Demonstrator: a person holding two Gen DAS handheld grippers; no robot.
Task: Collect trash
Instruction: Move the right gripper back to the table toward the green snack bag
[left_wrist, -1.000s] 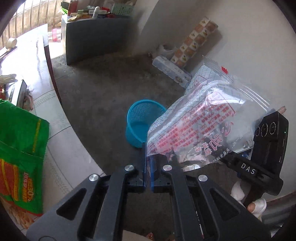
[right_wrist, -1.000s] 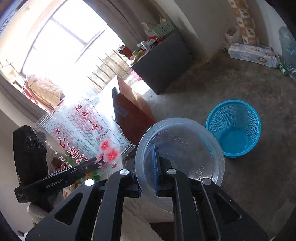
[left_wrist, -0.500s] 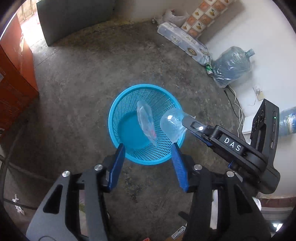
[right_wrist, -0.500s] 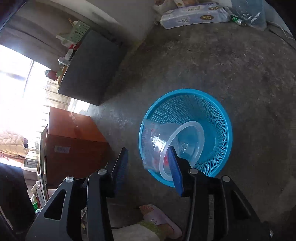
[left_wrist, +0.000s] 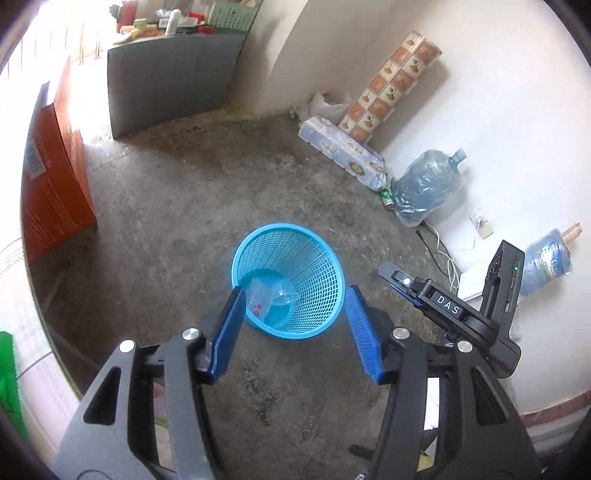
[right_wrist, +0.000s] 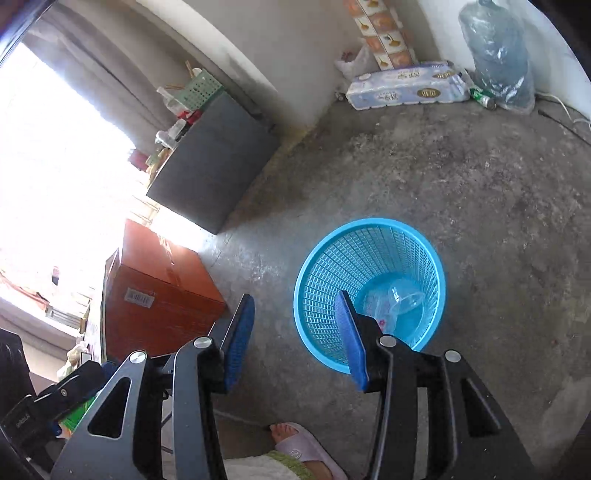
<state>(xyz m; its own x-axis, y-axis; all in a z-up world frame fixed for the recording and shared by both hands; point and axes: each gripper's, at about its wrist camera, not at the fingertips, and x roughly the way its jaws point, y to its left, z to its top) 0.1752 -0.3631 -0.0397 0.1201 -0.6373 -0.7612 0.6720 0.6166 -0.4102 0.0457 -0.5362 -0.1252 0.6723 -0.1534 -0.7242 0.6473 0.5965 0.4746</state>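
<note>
A blue mesh wastebasket (left_wrist: 317, 266) stands on the concrete floor; it also shows in the right wrist view (right_wrist: 343, 258). At its bottom lie a clear plastic bag (left_wrist: 258, 299) with red print and a clear plastic bowl (left_wrist: 282, 301), seen also in the right wrist view as the bag (right_wrist: 382, 310) and the bowl (right_wrist: 406, 301). My left gripper (left_wrist: 293, 328) is open and empty above the basket's near rim. My right gripper (right_wrist: 295, 332) is open and empty, above the floor just left of the basket; it shows in the left wrist view at the right (left_wrist: 397, 275).
An orange cabinet (left_wrist: 55, 177) stands to the left, a grey cabinet (left_wrist: 170, 81) at the back. Tissue packs (left_wrist: 343, 151), a tile stack (left_wrist: 391, 81) and water jugs (left_wrist: 424, 188) line the white wall. A slippered foot (right_wrist: 306, 446) is below the right gripper.
Both grippers opened and let go: the bag and the bowl dropped and now lie at the basket's bottom. Both grippers have since risen and pulled back from the basket.
</note>
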